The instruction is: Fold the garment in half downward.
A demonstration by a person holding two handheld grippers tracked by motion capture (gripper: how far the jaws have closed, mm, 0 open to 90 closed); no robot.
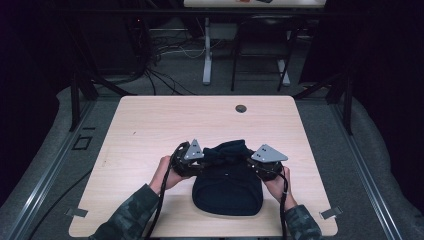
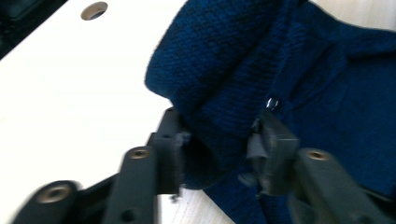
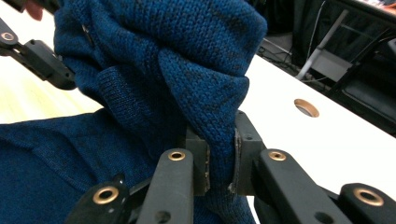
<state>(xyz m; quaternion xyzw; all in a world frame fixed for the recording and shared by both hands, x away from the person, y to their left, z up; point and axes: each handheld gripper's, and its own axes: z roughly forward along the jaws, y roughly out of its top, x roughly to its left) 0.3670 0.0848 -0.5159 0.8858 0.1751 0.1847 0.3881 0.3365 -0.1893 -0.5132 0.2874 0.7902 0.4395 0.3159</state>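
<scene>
Centrally, a dark blue knitted garment (image 1: 227, 182) lies on the pale worktop (image 1: 150, 125), its bulk spread flat on the person's side of both sets of fingers, while its far portion is gathered up into a raised fold between them. Left gripper (image 2: 217, 140): its fingers (image 2: 170, 149) are closed almost fully on a thick roll of knit, with a small button-like stud just beyond the fingertips. Right gripper (image 3: 219, 163): its fingers (image 3: 198, 161) are pinched tight on a doubled ridge of the same fabric, which rises above them. In the high view each hand (image 1: 167, 172) grips its tool at either flank of the garment. Judged from this arrangement, folding appears partly done: the far edge is seized and lifted, but has not yet been carried over and laid flat. A round cable hole (image 1: 241, 108) sits well beyond the fingertips, apart from the cloth. Hard to make out: which part of the garment is lifted, how many layers each grip holds, and the garment's outline against the dim surroundings.
</scene>
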